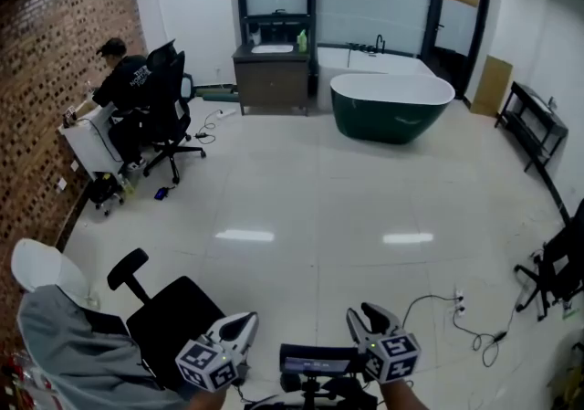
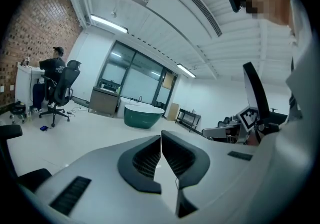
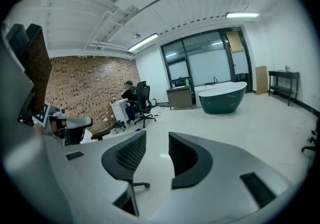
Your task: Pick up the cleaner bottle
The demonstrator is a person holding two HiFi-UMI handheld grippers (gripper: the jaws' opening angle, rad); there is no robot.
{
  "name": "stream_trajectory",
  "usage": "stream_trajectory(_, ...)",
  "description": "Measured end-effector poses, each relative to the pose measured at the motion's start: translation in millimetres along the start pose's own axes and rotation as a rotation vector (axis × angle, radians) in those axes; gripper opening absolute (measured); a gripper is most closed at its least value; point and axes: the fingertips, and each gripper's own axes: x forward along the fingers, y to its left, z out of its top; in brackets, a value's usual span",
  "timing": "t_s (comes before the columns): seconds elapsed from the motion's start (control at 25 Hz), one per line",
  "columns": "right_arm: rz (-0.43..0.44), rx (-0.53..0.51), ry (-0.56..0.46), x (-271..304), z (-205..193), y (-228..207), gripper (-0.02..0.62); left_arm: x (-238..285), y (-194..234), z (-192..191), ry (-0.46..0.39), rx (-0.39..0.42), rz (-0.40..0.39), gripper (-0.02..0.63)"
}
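Wide bare floor (image 1: 310, 189) lay open ahead up to the green bathtub (image 1: 391, 107). 1 black office chair (image 1: 173, 317) stood just beside the left gripper (image 1: 245, 321); cables (image 1: 476, 337) trailed right.

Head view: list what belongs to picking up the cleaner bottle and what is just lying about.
Job: small green cleaner bottle on the brown sink cabinet; left gripper, jaws shut, empty; right gripper, jaws open, empty.
Lying about: dark green oval bathtub; nearby black office chair; black metal rack.
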Motion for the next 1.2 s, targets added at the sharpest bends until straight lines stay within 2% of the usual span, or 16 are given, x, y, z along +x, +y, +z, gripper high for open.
stream_trajectory(0.24, -0.021, 0.0, 0.011, 47, 25, -28, 0.149, 38, 30, 22, -0.01, -0.022, 0.003, 0.002)
stream_trajectory(0.52, -0.007, 0.02, 0.003, 106, 60, -97, 0.149, 113, 59, 49, -0.032, -0.019, 0.039, 0.002)
stream_trajectory(0.72, 0.025, 0.021, -0.003, 140, 108, -154, 0.149, 189, 61, 78, -0.027, -0.012, 0.065, 0.002)
stream_trajectory(0.92, 0.051, 0.022, -0.003, 168, 133, -207, 0.149, 261, 56, 101, -0.065, -0.027, 0.081, 0.002)
stream_trajectory(1.2, 0.06, 0.071, 0.0, 204, 160, -249, 0.149, 325, 68, 119, -0.014, -0.019, 0.084, 0.002)
